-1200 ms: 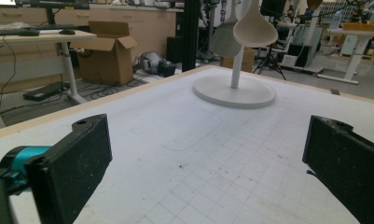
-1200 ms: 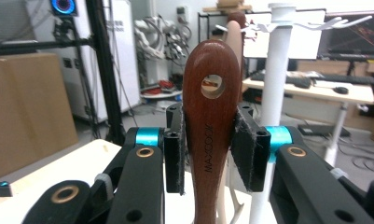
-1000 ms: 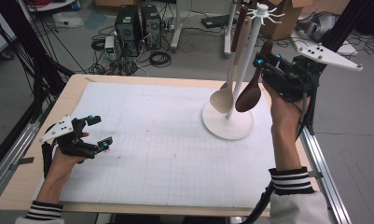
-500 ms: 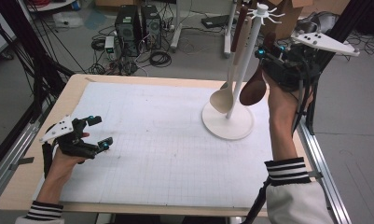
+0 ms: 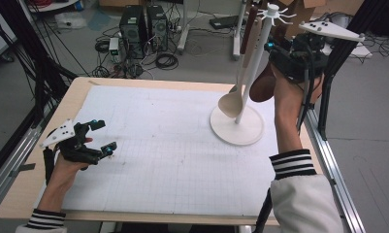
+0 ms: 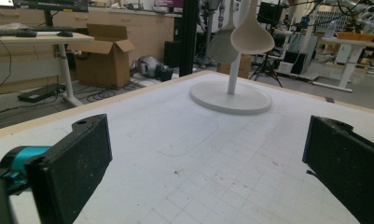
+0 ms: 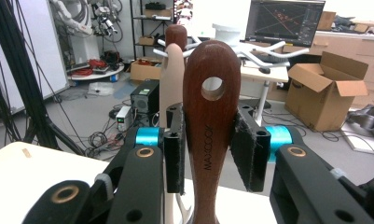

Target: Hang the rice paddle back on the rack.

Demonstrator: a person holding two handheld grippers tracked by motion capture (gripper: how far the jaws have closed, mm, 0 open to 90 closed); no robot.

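spoon hanging is the step in hand. the right gripper (image 7: 208, 154) is clamping the dark brown wooden spoon with a hole in its handle end (image 7: 208, 126) between its black padded fingers (image 7: 247, 154), both pads pressing on the handle sides just below the hole. in the high view the right gripper (image 5: 299, 60) is holding the spoon upright just beside the white utensil stand with a round base and radial hooks at its top (image 5: 252, 73), the dark bowl (image 5: 264, 87) hanging below the hand and clear of the worktop (image 5: 148, 145). a pale wooden spoon (image 5: 233, 99) is hanging from the stand, its bowl low over the round base, and a second dark handle is showing near the top.

judgement: the spoon is lifted but not yet hooked; the hole looks level with or slightly under the hook ring.

next move calls for:
- raising the handle until the hole is facing a free hook;
- moving the hole over the hook tip without striking the pale spoon;
- releasing only once the spoon is carried by the hook.

the left gripper (image 5: 83, 143) is resting on the worktop near its left edge, fingers (image 6: 72, 168) spread wide with nothing between them.
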